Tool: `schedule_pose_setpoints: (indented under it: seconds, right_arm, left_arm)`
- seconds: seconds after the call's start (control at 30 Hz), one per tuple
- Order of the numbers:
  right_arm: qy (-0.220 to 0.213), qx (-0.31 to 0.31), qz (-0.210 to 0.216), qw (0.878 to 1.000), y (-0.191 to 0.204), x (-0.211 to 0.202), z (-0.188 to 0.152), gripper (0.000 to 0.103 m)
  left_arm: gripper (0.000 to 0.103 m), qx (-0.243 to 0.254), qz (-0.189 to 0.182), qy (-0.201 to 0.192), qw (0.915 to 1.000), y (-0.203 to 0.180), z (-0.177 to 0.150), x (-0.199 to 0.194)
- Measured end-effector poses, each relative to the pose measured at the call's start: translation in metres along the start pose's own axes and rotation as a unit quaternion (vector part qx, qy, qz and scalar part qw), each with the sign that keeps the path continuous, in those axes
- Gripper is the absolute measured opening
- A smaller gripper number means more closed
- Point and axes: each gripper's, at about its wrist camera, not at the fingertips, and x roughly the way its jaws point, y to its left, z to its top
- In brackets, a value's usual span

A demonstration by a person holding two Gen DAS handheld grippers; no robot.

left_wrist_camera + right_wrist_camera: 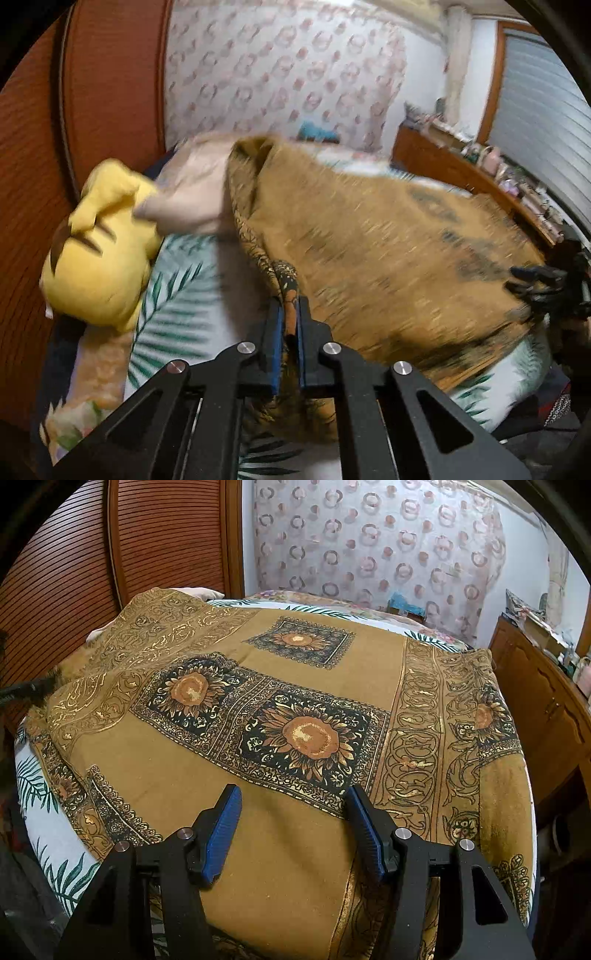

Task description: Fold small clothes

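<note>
Mustard sunflower-print cloth [280, 716] spread over my leaf-print bed sheet [44, 823]; my left gripper [290, 325] pinches its lifted edge, my right gripper [291, 830] gapes empty above it; yellow plush [99, 258] at nine o'clock

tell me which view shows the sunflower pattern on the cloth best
The right wrist view: the cloth lies spread and sharp, its sunflower squares clear. In the left wrist view the cloth is blurred and bunched, pinched in the left claw, pattern barely readable.

A home bedroom: leaf-print bed sheet [40, 823], yellow plush toy [99, 251], patterned curtain [369, 542], wooden dresser [535, 709].
</note>
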Motion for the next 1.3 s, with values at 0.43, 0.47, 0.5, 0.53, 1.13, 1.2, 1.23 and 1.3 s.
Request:
schedule_pose_setpoints:
  seconds: [0.43, 0.47, 0.5, 0.53, 1.13, 1.2, 1.23, 1.3]
  right_arm:
    - [0.000, -0.002, 0.001, 1.000, 0.002, 0.000, 0.000, 0.063]
    - [0.000, -0.002, 0.002, 1.000, 0.001, 0.000, 0.000, 0.063]
    - [0.000, -0.002, 0.002, 1.000, 0.001, 0.000, 0.000, 0.063]
    - [0.000, -0.002, 0.002, 1.000, 0.002, 0.000, 0.000, 0.063]
    - [-0.002, -0.003, -0.007, 1.000, -0.006, -0.013, -0.002, 0.069]
    - [-0.011, 0.001, -0.011, 1.000, -0.010, -0.024, -0.004, 0.069]
    - [-0.016, 0.003, -0.013, 1.000, -0.012, -0.030, -0.005, 0.069]
    - [-0.025, 0.005, -0.014, 1.000, -0.015, -0.042, -0.006, 0.069]
  left_arm:
    - [0.007, 0.067, -0.061, -0.071, 0.9933, -0.068, 0.048, -0.029]
    - [0.007, 0.073, -0.065, -0.075, 0.9923, -0.074, 0.052, -0.029]
    - [0.007, 0.078, -0.070, -0.079, 0.9913, -0.079, 0.057, -0.029]
    - [0.007, 0.083, -0.073, -0.083, 0.9903, -0.086, 0.060, -0.029]
    - [0.007, 0.131, -0.141, -0.100, 0.9761, -0.158, 0.109, -0.015]
    - [0.007, 0.136, -0.149, -0.101, 0.9743, -0.167, 0.113, -0.014]
    - [0.007, 0.140, -0.154, -0.101, 0.9728, -0.173, 0.116, -0.013]
    - [0.007, 0.147, -0.160, -0.101, 0.9709, -0.182, 0.119, -0.013]
